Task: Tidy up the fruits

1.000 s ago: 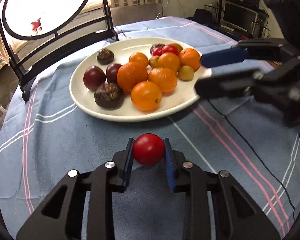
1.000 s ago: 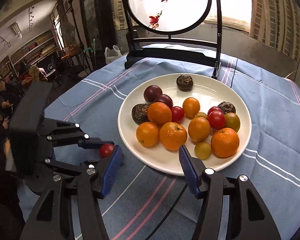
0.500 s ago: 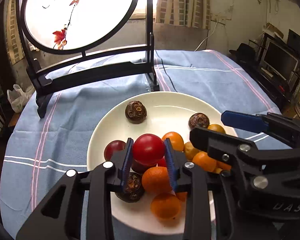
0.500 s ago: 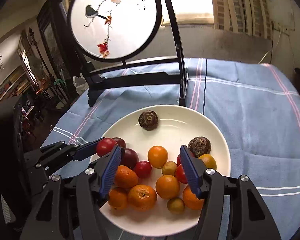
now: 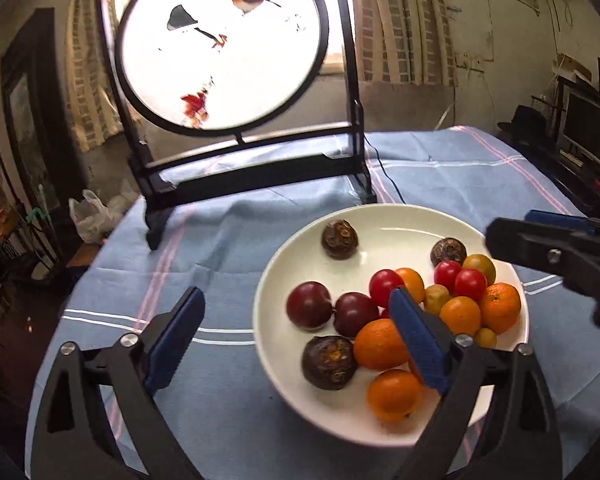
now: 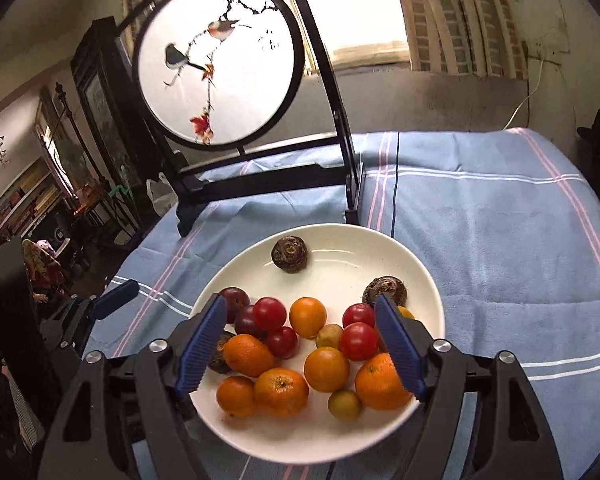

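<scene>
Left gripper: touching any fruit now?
Apart. The left wrist view shows the left gripper open, empty, its pads clear above the fruit on the plate.

My left gripper (image 5: 296, 332) stands spread over the near left rim of the plate (image 5: 396, 216); my right gripper (image 6: 300, 340) stands spread over its near edge. The plate rests on the tablecloth (image 6: 500, 248). Fruit crowds the plate's near half; one dark fruit (image 6: 289, 255) sits apart toward the far rim. The screen stand (image 6: 260, 176) rises behind the plate.

Both tongs (image 5: 296, 336) (image 6: 300, 344) spread wide, empty
</scene>
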### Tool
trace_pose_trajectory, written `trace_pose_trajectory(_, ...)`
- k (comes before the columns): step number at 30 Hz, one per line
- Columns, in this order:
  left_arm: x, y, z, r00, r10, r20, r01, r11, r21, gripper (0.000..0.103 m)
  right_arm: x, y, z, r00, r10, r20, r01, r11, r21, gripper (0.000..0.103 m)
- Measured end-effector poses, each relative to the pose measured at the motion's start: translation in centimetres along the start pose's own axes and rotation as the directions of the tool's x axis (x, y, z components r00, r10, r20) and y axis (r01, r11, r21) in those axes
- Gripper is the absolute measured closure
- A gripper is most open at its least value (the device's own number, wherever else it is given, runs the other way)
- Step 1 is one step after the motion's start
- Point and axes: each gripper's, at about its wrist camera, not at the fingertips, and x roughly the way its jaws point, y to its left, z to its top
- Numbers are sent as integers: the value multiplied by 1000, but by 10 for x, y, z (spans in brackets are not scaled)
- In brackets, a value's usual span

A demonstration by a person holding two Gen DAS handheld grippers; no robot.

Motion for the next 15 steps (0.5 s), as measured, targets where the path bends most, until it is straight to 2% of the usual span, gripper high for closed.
trace_pose_trajectory(2,-24,6,-5,997,44,63,-44,999,0,5,-23,4,-13,999,16,29,-16,1000,-24,20)
trace_pose_trajectory(5,-51,13,-11,991,84,105,-82,996,-30,5,-48,12,-37,998,-8,65,13,997,-78,17)
trace_pose_trajectory(9,-75,14,-18,987,58,149,-47,996,-73,5,-71,30,-61,986,-83,148,107,981,-165,12)
trace_pose_trajectory(15,-77,12,-20,986,42,160,-25,994,-105,5,-75,43,-70,970,-113,216,150,975,-165,10)
